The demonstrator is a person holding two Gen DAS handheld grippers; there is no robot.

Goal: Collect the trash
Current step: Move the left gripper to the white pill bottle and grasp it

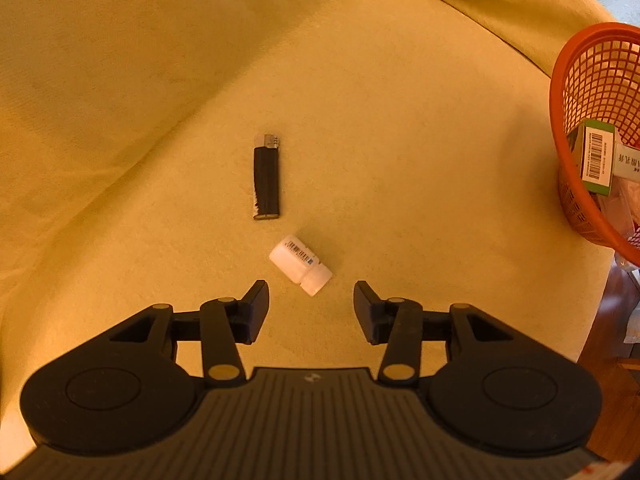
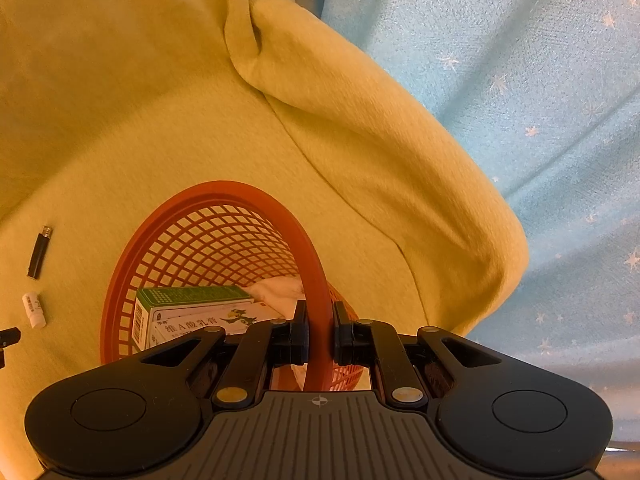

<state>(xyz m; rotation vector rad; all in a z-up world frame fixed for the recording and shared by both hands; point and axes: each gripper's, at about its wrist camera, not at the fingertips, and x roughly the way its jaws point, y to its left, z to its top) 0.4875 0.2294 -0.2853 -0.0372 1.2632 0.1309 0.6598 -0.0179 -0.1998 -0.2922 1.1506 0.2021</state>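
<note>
Left wrist view: the left gripper (image 1: 311, 312) hangs over the yellow blanket (image 1: 160, 80) with its jaws spread wide and nothing between them. The small white bottle (image 1: 301, 264) lies on its side just ahead of the fingertips, about midway across the gap and slightly toward the left finger. Its long axis runs diagonally, the capped end pointing toward the gripper and to the right, the flat base away and to the left. It is therefore neither square to the jaws nor in line with them; a slight turn of the wrist would probably be needed for the pads to close across its short width. Beyond the bottle, apart from it, lies the black lighter (image 1: 267, 178), its long axis pointing almost straight away from the gripper, metal head at the far end.

Right wrist view: the right gripper (image 2: 320, 334) is closed on the rim of the orange basket (image 2: 256, 194), one pad inside the rim and one outside, and the basket leans with its opening toward the bottle and lighter. A green-and-white carton (image 2: 192, 308) and some white crumpled material (image 2: 280, 286) are already inside. The basket stands near the blanket's right edge, well to the right of the bottle.

The left gripper is clearly the nearer to both loose items, and the bottle is likely its next pick.
</note>
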